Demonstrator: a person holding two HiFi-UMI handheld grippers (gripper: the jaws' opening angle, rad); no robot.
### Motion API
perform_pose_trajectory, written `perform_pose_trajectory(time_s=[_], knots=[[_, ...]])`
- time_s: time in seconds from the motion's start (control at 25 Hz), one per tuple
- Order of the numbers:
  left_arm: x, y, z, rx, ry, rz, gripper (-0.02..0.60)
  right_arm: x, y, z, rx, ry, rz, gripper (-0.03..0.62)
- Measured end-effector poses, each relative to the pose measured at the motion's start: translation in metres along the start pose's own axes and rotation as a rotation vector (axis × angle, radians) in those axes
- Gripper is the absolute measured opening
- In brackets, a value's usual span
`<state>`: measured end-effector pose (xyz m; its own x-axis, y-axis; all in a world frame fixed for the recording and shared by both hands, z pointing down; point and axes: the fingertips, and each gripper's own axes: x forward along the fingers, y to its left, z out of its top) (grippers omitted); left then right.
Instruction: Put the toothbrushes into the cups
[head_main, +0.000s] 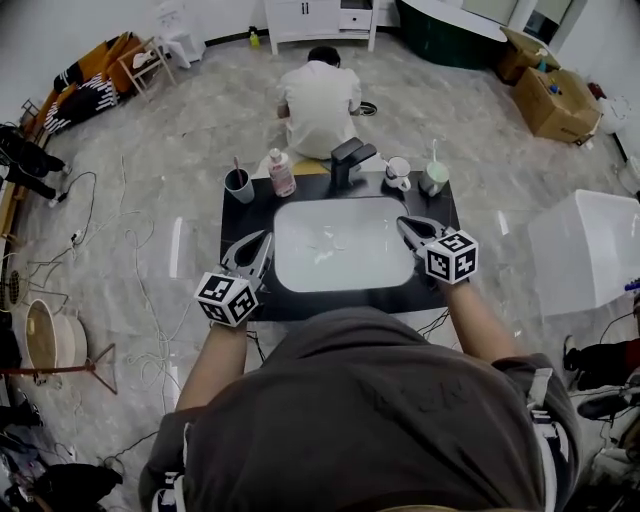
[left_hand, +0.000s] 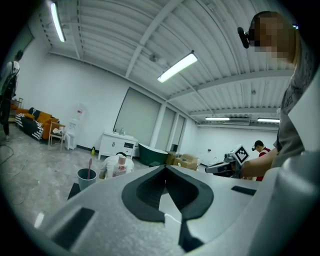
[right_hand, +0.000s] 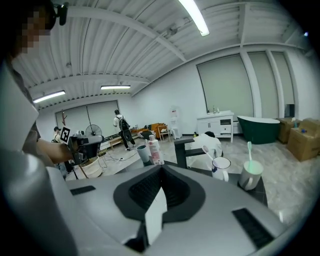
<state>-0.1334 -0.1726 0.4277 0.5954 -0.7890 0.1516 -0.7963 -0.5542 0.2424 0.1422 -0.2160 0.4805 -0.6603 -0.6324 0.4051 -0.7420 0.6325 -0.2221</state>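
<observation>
Left gripper (head_main: 262, 241): jaws clenched, the dark pads meeting at the tip in the left gripper view. Nothing between them. It hangs over the left edge of the black countertop (head_main: 240, 225), just beside the white basin (head_main: 343, 243), touching neither as far as I can see.

Right gripper (head_main: 406, 226): jaws also pressed together, tip to tip, in the right gripper view. Empty. It sits over the right rim of the basin, pointing towards the back of the counter.

My forearms run from both marker cubes back towards my body, one at each side of the basin.

Toothbrushes, all three standing in cups along the back edge:
- grey cup (head_main: 238, 185) at the back left corner, with a reddish toothbrush (head_main: 236, 165) upright in it.
- white mug (right_hand: 220, 167) right of the black faucet (head_main: 350, 160), with a pink-headed toothbrush (right_hand: 206, 150) leaning left out of it.
- pale green cup (head_main: 433, 178) at the far right, just beside the mug, with a green toothbrush (head_main: 434, 152) upright in it.

A bottle with a pink label (head_main: 281, 173) stands between the grey cup and the faucet.

Both grippers are well apart from the cups. A person in white (head_main: 318, 95) crouches on the floor behind the counter.
</observation>
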Motion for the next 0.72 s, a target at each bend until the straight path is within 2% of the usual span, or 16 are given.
perform_pose_trajectory(time_s=[0.72], knots=[[0.0063, -0.0019, -0.0074, -0.007, 0.010, -0.030, 0.005, 0.0031, -0.0023, 0.0030, -0.045, 0.025, -0.013, -0.009]])
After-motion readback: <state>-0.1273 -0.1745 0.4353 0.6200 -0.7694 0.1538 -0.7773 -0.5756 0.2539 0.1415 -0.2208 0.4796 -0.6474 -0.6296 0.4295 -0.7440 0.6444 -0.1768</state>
